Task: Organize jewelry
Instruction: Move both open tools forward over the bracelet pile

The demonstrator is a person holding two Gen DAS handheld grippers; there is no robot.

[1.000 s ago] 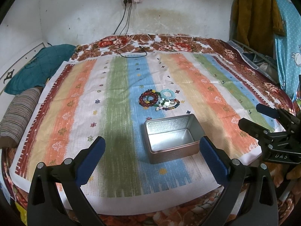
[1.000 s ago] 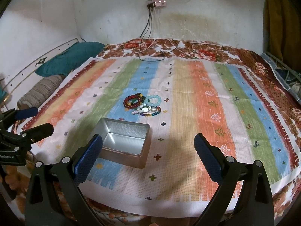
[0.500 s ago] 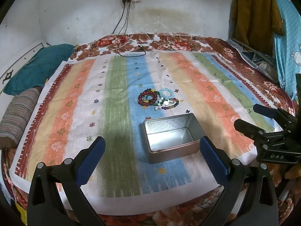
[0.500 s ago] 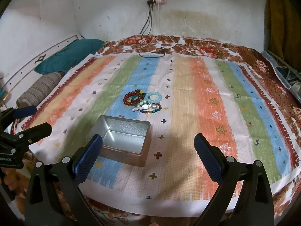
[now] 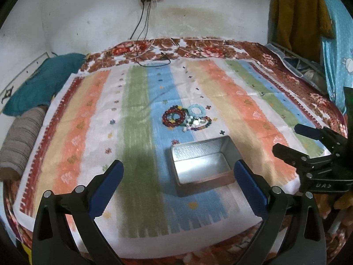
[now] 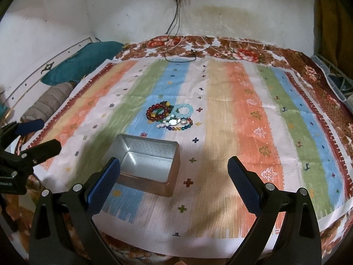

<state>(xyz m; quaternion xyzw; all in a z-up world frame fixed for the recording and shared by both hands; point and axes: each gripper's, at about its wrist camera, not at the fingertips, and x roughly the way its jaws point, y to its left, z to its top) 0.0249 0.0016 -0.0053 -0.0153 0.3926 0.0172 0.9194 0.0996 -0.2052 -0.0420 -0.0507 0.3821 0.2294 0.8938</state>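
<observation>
A pile of bead bracelets (image 5: 186, 119) lies on the striped cloth (image 5: 136, 119) in mid-bed: a dark red one (image 6: 157, 112), a pale blue one (image 6: 184, 110) and a multicoloured strand (image 6: 178, 128). An open, empty metal tin (image 5: 201, 163) sits in front of them, also in the right wrist view (image 6: 145, 163). My left gripper (image 5: 178, 186) is open above the cloth's near edge, with the tin between its fingers in view. My right gripper (image 6: 174, 183) is open, just right of the tin. Each gripper shows at the edge of the other's view.
A teal pillow (image 5: 42, 81) and a striped bolster (image 5: 19, 139) lie at the left. Cables (image 5: 152, 59) hang from a wall socket onto the bed's far end. Clothes (image 5: 295, 15) hang at the right. The cloth's front edge is just below the grippers.
Both grippers have drifted slightly forward toward the tin and bracelets. Both stay open and empty. The jewelry and tin have not moved.
</observation>
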